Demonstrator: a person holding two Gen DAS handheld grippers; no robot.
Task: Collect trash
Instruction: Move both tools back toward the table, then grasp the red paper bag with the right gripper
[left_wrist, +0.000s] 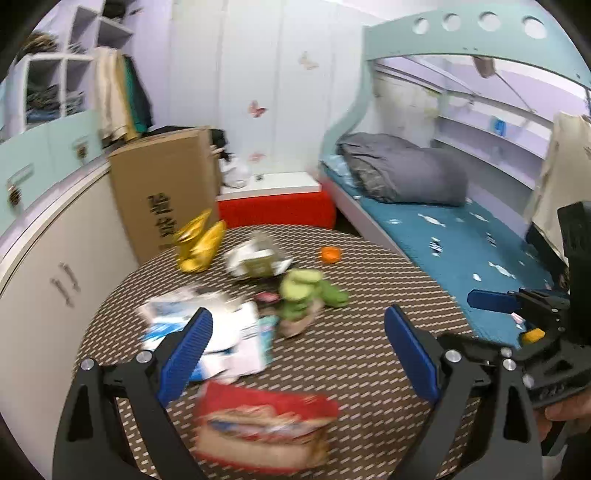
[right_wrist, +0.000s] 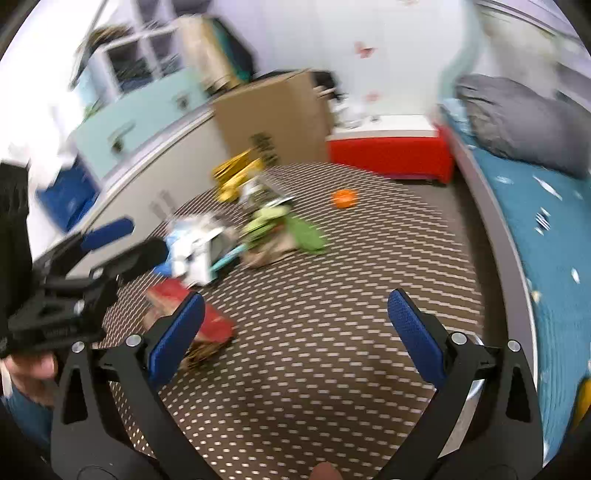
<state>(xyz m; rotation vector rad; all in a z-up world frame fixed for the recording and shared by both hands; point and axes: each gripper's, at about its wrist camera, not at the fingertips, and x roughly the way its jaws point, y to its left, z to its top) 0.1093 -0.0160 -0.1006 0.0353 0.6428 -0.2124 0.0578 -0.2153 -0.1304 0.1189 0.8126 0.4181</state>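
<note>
Red snack bag (left_wrist: 264, 430) lies between spread left tongs (left_wrist: 299, 354) on patterned rug (left_wrist: 369, 295).

Even, bright indoor light fills both views, with soft, faint shadows. The right wrist view is heavily motion-blurred, worst at upper left, where a white glare, perhaps a window, washes out detail. In the left wrist view the background is fairly sharp, but the red packet (left_wrist: 264, 430) at lower centre smears. Fisheye bending curves the bed (left_wrist: 454, 236) and darkens all corners.
</note>
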